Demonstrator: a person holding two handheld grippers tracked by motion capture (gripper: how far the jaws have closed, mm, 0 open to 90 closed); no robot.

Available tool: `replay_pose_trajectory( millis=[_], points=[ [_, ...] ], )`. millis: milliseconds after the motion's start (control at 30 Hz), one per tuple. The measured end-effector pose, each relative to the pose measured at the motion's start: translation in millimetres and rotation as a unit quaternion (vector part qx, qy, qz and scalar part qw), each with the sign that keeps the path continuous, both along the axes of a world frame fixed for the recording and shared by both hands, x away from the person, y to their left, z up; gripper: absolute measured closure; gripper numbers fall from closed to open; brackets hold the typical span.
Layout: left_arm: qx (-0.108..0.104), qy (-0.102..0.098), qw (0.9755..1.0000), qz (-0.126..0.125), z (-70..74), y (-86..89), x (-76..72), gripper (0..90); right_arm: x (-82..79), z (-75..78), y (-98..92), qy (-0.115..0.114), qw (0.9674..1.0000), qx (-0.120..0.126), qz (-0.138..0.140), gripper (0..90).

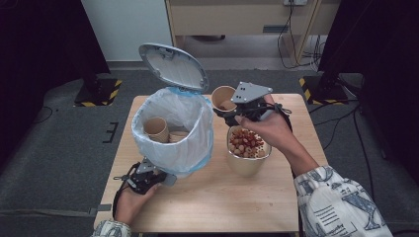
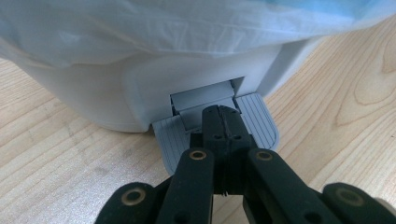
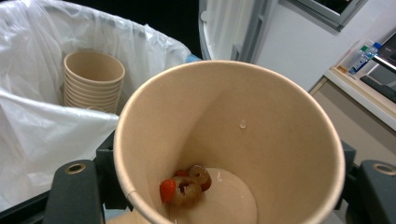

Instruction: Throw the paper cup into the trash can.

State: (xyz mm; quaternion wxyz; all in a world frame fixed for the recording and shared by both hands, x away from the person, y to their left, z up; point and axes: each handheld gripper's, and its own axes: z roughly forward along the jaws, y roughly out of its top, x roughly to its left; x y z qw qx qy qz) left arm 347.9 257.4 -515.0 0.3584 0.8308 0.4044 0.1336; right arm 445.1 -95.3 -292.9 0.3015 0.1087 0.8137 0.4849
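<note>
Paper cup (image 3: 229,140), light and easily crushed, with a few fruit scraps inside, sits clenched by its wall in the right tongs (image 1: 232,112) beside the open bin (image 1: 173,131) on the bench (image 1: 217,197), while the left tongs (image 2: 223,122), shut empty, press the bin's pedal (image 2: 261,121)

Under my left gripper (image 2: 223,126) I see a ribbed matt grey plastic pedal (image 2: 261,119) and pale grainy wood desk (image 2: 60,154); my right gripper (image 3: 224,205) holds a smooth matt paper cup (image 3: 261,121) beside crinkly glossy plastic liner (image 3: 42,126).
</note>
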Motion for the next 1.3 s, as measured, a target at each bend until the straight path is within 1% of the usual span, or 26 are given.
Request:
replay_pose_trajectory(
  millis=[167,367,500,633,667,800,1133,1300],
  points=[
    [0.000,0.000,1.0000,0.000,0.0,0.0,0.0,90.0,-1.4,4.1,3.7,0.004,1.0000,0.003,0.004,27.3],
    [-0.001,0.000,1.0000,0.000,-0.1,0.0,0.0,90.0,-1.5,7.6,7.4,0.015,0.9998,0.009,0.008,27.3],
    [-0.001,0.000,1.0000,0.001,-0.1,0.1,-0.1,90.0,-2.0,13.1,9.5,0.019,0.9996,0.016,0.012,27.3],
    [-0.001,0.000,1.0000,0.001,-0.2,0.1,-0.1,90.0,-2.1,18.1,12.8,0.028,0.9992,0.022,0.015,27.3],
    [-0.001,0.000,1.0000,0.001,-0.2,0.1,-0.1,90.0,-1.8,19.0,14.7,0.030,0.9992,0.021,0.017,27.3],
    [-0.001,0.000,1.0000,0.001,-0.1,0.1,-0.1,90.0,-0.8,21.8,20.9,0.041,0.9983,0.033,0.025,27.3],
    [-0.001,0.000,1.0000,0.001,-0.2,0.1,-0.1,90.0,-0.1,31.1,42.4,0.045,0.9973,0.040,0.043,27.1],
    [-0.002,0.000,1.0000,0.000,-0.2,0.2,0.0,90.0,0.7,30.2,56.6,0.050,0.9964,0.042,0.054,27.0]
  ],
)
